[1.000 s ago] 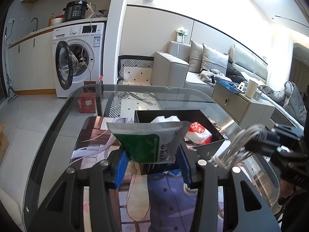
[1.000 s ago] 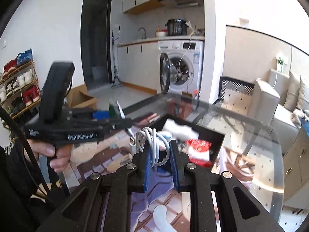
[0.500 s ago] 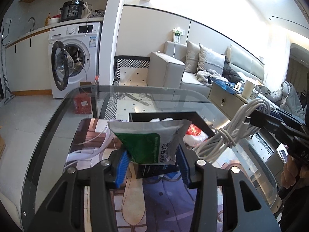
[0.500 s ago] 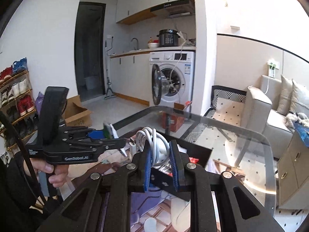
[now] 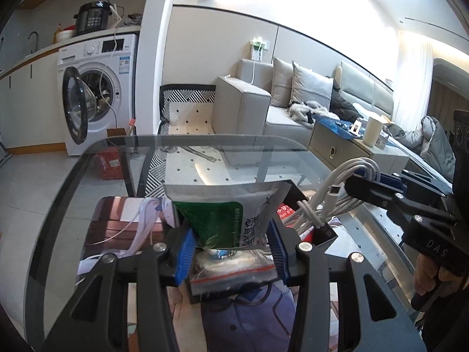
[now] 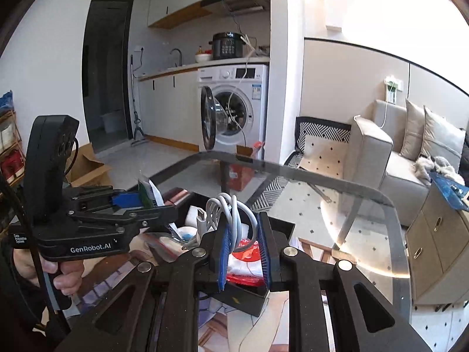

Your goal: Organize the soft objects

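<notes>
Clearly, the green-and-white pouch [image 5: 225, 220] is creased, the white cable [image 6: 231, 220] coiled.

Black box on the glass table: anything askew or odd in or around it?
Nothing spilled or damaged. The black box sits upright on the glass table, already holding a red-and-white packet. The only thing out of place: the washing machine door hangs open with a cord trailing out.

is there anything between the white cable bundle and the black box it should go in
Nothing visible blocks it. The right gripper is shut on the coiled white cable, held in open air just above the open-topped black box. The box already holds a red-and-white packet, but space remains. The left gripper, gripping a green-and-white pouch, is alongside.
</notes>
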Motion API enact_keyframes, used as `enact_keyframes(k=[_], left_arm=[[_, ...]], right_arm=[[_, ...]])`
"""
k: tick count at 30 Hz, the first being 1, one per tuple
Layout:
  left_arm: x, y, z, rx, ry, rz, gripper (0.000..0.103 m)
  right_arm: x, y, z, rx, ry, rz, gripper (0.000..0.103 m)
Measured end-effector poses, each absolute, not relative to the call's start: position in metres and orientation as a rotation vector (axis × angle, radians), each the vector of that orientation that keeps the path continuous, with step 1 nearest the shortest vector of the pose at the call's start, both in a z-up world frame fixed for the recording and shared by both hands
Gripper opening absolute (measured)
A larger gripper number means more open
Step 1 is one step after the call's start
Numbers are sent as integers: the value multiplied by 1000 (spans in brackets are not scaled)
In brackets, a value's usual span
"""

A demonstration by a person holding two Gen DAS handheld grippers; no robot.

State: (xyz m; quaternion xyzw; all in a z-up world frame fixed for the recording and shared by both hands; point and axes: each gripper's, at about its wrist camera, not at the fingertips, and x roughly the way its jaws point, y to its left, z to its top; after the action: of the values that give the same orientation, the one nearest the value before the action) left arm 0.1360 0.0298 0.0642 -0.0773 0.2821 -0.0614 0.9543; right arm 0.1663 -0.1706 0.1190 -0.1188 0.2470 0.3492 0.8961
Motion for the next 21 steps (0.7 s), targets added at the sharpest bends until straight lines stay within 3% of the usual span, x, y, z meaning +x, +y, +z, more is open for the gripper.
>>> enact_keyframes(k=[10, 12, 14, 18, 19, 21], left_arm=[[168, 25, 42, -139, 655, -127, 45], [168, 26, 40, -138, 663, -131, 47], [167, 25, 41, -130, 659, -127, 59], [156, 25, 44, -111, 633, -114, 72], [154, 26, 45, -109, 629, -110, 81], [147, 28, 47, -111, 610, -98, 88]], right_arm=[[215, -140, 84, -315, 602, 691, 18], [218, -136, 81, -348, 604, 678, 26], [218, -137, 81, -375, 587, 657, 54], [211, -146, 84, -394, 566, 645, 66], [209, -148, 86, -397, 561, 644, 68], [201, -155, 87, -384, 553, 654, 73]])
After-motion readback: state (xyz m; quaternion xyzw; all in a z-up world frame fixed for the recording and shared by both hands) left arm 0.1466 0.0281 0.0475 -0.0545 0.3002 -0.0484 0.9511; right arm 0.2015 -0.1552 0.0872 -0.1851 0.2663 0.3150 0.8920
